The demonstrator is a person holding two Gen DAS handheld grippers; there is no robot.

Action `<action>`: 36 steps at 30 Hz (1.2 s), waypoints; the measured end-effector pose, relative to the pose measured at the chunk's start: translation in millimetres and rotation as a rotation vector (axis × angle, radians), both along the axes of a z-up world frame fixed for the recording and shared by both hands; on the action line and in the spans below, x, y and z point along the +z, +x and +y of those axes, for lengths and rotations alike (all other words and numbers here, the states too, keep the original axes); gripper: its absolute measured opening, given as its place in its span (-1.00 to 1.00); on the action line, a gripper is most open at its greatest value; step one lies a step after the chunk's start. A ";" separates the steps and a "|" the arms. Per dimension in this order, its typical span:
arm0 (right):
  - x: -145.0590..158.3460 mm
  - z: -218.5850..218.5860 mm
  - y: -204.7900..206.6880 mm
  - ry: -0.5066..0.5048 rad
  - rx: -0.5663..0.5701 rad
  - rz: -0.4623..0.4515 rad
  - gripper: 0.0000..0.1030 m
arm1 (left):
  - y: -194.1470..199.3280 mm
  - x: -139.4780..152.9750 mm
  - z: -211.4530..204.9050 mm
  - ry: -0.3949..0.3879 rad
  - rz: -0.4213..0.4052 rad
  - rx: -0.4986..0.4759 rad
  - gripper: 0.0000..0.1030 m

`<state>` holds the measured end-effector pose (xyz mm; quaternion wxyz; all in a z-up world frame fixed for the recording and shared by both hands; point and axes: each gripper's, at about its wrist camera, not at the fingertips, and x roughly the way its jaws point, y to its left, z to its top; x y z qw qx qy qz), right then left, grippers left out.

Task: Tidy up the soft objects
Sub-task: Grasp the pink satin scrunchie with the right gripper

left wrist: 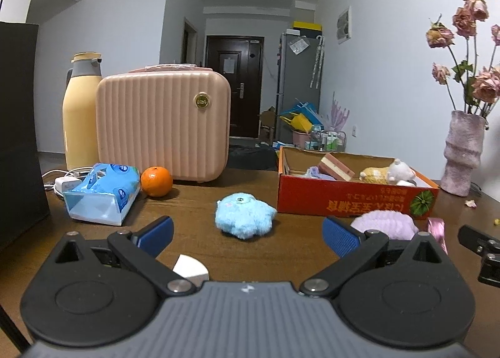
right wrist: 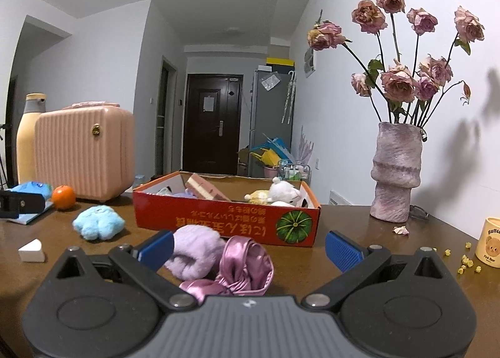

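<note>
1. Two blue-padded fingers of the left gripper [left wrist: 248, 234] stand spread wide in the left wrist view, with nothing between them but bare brown table [left wrist: 193, 201].
2. Just ahead of that gap, near its middle, lies the blue plush toy [left wrist: 244, 215], flat on the table and apart from both pads.
3. Beyond the right finger sits the red cardboard box [left wrist: 350, 198], holding a yellow plush, a white plush [left wrist: 401, 170] and a pink-and-cream block; the lilac fluffy piece [left wrist: 386, 224] rests just behind that finger, in front of the box.
4. Ahead and to the left lie a blue tissue pack [left wrist: 101, 191] and an orange [left wrist: 156, 181], touching, with a pink ribbed case [left wrist: 162, 123] behind them.
5. Turning to the right wrist view, the right gripper [right wrist: 249, 248] is likewise spread wide and pinches nothing.
6. Between its fingers, toward the left one, lies the lilac fluffy piece [right wrist: 195, 251], pressed against a shiny pink satin scrunchie [right wrist: 245, 264].
7. Straight ahead, just past both, stands the red cardboard box [right wrist: 225, 220]; the blue plush toy [right wrist: 98, 222] lies off to the left, apart from it.
8. Far right ahead stands a pink vase [right wrist: 395, 173] of dried roses.
</note>
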<state>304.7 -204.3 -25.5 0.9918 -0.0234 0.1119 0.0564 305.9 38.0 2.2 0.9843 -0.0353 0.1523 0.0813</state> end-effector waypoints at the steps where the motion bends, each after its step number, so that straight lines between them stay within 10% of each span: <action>1: -0.5 1.1 -2.3 -0.001 0.003 0.002 1.00 | -3.5 -0.4 0.1 0.001 0.001 -0.007 1.00; 14: -6.4 10.6 -4.8 -0.031 0.028 0.056 1.00 | -18.2 -1.8 1.6 0.003 0.017 -0.047 1.00; 31: -35.5 28.8 74.3 -0.057 -0.024 0.366 1.00 | -6.5 -10.9 26.2 -0.012 0.073 -0.052 1.00; 36: -41.3 24.6 92.9 -0.011 -0.022 0.423 0.66 | 0.3 -15.4 33.9 -0.007 0.096 -0.045 1.00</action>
